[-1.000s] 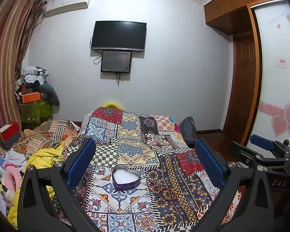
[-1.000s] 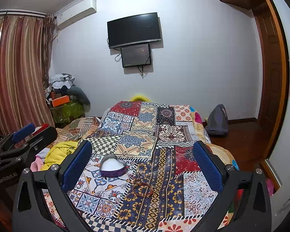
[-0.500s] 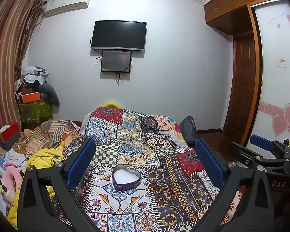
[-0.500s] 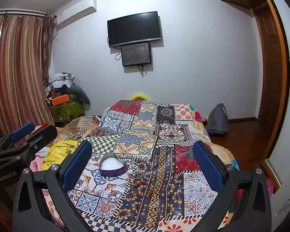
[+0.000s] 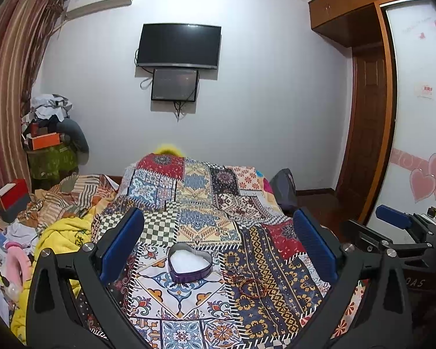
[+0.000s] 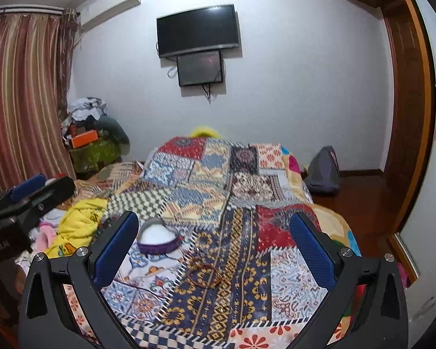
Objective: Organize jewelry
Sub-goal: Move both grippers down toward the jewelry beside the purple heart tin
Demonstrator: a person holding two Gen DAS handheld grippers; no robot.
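A purple heart-shaped box (image 5: 189,266) with a white lining sits open on the patchwork bedspread (image 5: 189,203); it also shows in the right wrist view (image 6: 157,239). A red bead bracelet (image 5: 251,288) lies on the cloth just right of the box, also seen in the right wrist view (image 6: 205,277). A small ring (image 6: 226,309) lies nearer the front edge. My left gripper (image 5: 218,247) is open and empty above the bed's near end. My right gripper (image 6: 213,242) is open and empty, above the bracelet area. Each gripper shows at the edge of the other's view.
A yellow blanket (image 5: 64,232) and clutter lie left of the bed. A stack of clothes and boxes (image 5: 49,133) stands by the curtain. A grey bag (image 6: 324,171) sits on the floor right of the bed, near a wooden door (image 5: 366,133).
The right gripper has moved forward and tilted down toward the bed, so box and bracelet sit closer in its view. The left gripper has hardly moved.
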